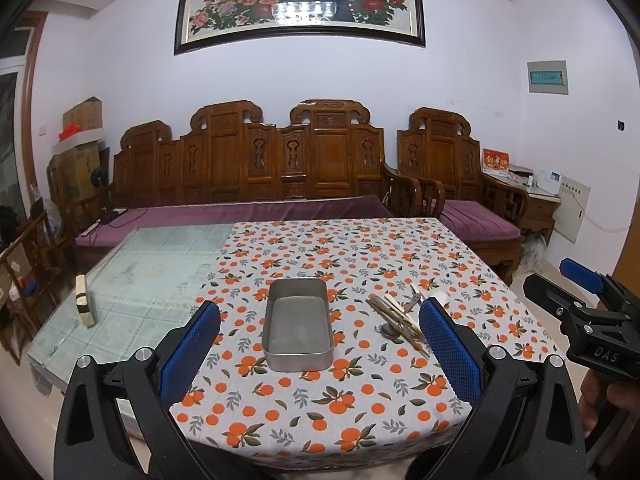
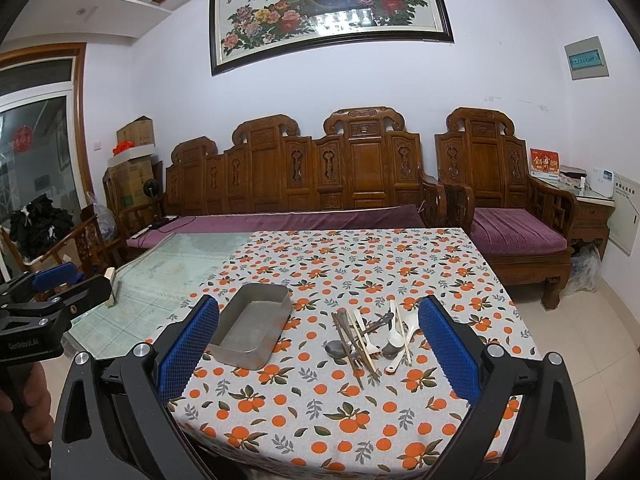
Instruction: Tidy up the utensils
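Your pile of mixed utensils (image 2: 368, 336), wooden chopsticks with white and metal spoons, lies on the orange-printed tablecloth (image 2: 340, 420), just to the right of the empty rectangular metal tin (image 2: 252, 326). You hold the left gripper (image 1: 320, 352) above the near table edge with its blue-padded fingers wide apart around the tin. The right gripper (image 2: 318, 350) is also spread wide, holding nothing, with the pile between its fingers.

The left tool (image 1: 320, 340) and right tool (image 2: 319, 336) both hover level with fingers spread wide, empty; a hand (image 1: 608, 404) grips the right tool's handle at four o'clock.
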Demonstrator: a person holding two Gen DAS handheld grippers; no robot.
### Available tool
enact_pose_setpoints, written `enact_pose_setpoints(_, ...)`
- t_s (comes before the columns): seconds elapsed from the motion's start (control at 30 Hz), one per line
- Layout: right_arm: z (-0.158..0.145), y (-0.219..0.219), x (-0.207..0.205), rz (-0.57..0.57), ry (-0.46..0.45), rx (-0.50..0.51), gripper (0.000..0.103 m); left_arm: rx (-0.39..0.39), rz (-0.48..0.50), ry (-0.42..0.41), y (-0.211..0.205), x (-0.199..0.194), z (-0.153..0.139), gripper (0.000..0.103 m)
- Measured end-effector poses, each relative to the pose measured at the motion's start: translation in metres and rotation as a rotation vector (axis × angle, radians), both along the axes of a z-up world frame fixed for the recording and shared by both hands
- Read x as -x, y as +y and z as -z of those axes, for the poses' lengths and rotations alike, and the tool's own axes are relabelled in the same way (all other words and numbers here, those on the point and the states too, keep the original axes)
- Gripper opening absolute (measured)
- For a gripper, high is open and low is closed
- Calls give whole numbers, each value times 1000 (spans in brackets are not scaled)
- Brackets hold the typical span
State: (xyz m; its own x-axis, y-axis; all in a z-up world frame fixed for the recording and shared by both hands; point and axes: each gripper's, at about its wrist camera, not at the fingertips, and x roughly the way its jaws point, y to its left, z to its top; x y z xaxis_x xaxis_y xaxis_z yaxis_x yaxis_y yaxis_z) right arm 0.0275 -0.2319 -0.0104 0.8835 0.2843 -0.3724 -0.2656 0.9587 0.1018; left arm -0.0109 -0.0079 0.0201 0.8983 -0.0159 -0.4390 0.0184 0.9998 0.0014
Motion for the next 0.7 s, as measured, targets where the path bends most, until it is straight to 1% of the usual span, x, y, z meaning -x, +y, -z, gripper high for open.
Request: enact_pose_setpoints(0.7, 4, 0, 0, 1, 3, -1, 100, -1, 1, 0, -1, 1, 3, 97)
